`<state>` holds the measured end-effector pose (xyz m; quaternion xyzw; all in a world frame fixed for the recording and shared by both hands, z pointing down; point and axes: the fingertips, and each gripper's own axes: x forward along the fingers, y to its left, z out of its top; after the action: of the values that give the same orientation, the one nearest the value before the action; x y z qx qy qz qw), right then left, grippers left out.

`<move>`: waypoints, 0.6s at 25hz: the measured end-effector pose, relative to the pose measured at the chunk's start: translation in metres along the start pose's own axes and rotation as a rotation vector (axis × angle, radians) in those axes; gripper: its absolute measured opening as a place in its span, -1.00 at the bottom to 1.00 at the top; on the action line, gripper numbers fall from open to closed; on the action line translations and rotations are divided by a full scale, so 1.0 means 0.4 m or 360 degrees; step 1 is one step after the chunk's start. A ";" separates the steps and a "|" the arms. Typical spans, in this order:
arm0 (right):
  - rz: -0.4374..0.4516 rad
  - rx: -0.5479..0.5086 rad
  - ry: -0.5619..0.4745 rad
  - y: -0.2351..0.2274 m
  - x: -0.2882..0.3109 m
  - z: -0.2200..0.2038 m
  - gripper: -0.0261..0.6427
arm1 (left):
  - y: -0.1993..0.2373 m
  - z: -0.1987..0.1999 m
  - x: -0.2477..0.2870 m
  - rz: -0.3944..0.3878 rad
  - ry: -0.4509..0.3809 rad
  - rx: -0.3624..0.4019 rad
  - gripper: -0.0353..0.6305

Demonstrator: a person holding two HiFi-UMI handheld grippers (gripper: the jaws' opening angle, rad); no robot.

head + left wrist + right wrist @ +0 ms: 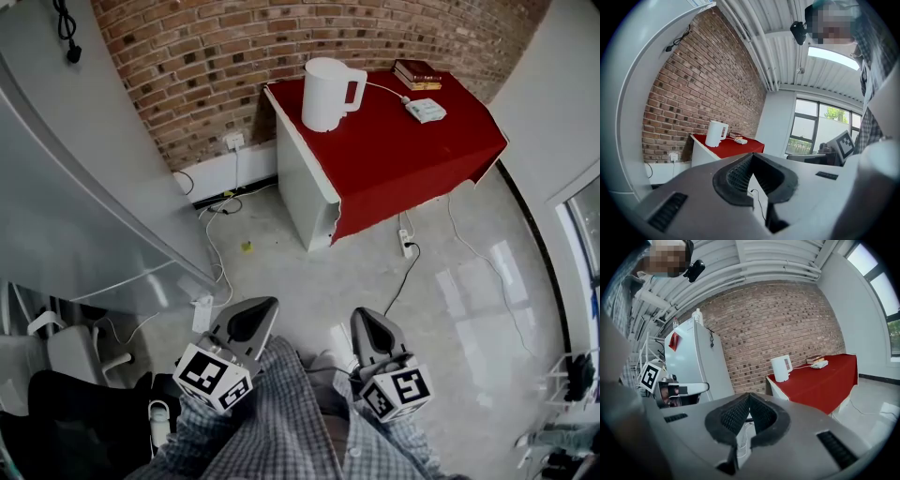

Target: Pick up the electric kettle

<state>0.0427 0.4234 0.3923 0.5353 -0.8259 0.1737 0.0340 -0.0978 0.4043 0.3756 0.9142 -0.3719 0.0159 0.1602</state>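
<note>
I'm looking down at a white table [305, 183] draped in a red cloth [412, 164], standing against a brick wall [206, 56]. The electric kettle [328, 94] is sitting upright near the back left corner. A white cord [384, 90] is running from beside it across the cloth to a small white box [427, 111], and a short stack of books [417, 73] is lying just behind that box. Below, a glossy grey floor [469, 319] is carrying a white power strip [405, 244] and loose cables [401, 277] by the table's front. A small yellow scrap [247, 247] is lying further left.
</note>
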 end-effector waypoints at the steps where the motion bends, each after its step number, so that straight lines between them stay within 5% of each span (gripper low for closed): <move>1: 0.0000 -0.0003 0.0005 0.004 -0.001 -0.005 -0.90 | 0.002 0.000 -0.007 0.0002 -0.0002 0.0003 -0.88; 15: -0.0072 0.0082 -0.0053 -0.022 0.003 0.004 -0.90 | 0.053 0.022 -0.047 0.0041 -0.0087 -0.0042 -0.88</move>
<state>0.0502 0.4187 0.3933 0.5575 -0.8092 0.1852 0.0104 -0.1268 0.4000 0.3707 0.9073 -0.3880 -0.0118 0.1617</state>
